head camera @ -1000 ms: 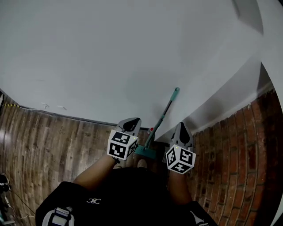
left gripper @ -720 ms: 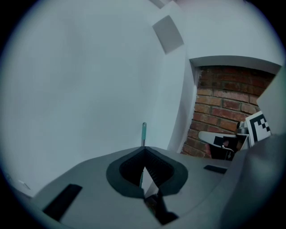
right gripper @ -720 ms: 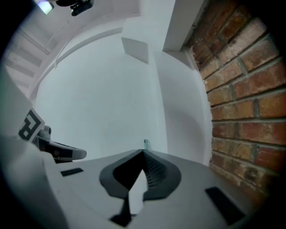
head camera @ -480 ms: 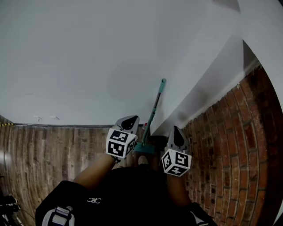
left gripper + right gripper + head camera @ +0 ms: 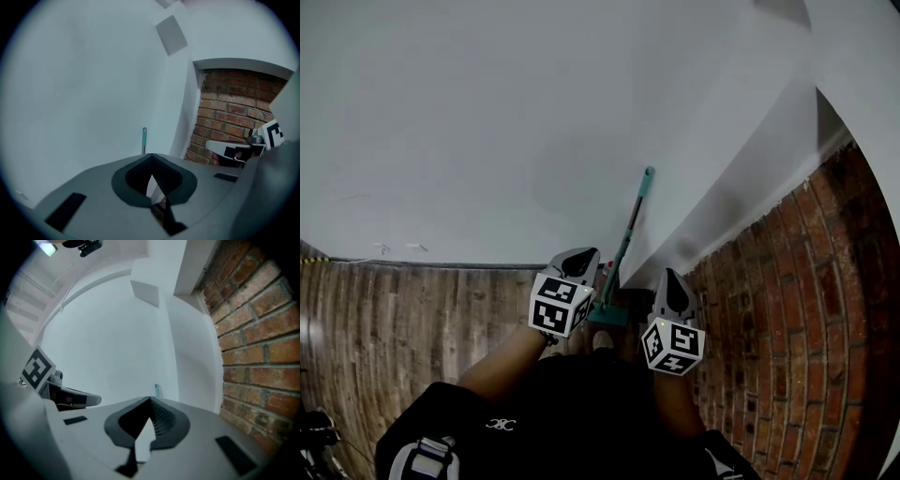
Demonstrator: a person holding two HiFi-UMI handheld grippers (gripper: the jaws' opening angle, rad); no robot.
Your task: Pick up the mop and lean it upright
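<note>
The mop stands upright, its thin pole with a teal grip leaning on the white wall by the corner, its teal head on the floor. My left gripper hangs just left of the pole's base, jaws shut and empty. My right gripper hangs just right of it, also shut with nothing in it. Neither touches the mop. In the left gripper view the pole's teal top shows above the closed jaws; in the right gripper view only its tip peeks over the jaws.
A red brick wall rises on the right, meeting the white wall at a protruding white column. Wooden plank floor stretches to the left. The person's dark clothing fills the bottom of the head view.
The head view has swung a little to the right. Both grippers have stayed shut and close to the mop's base; the mop has kept leaning on the wall.
</note>
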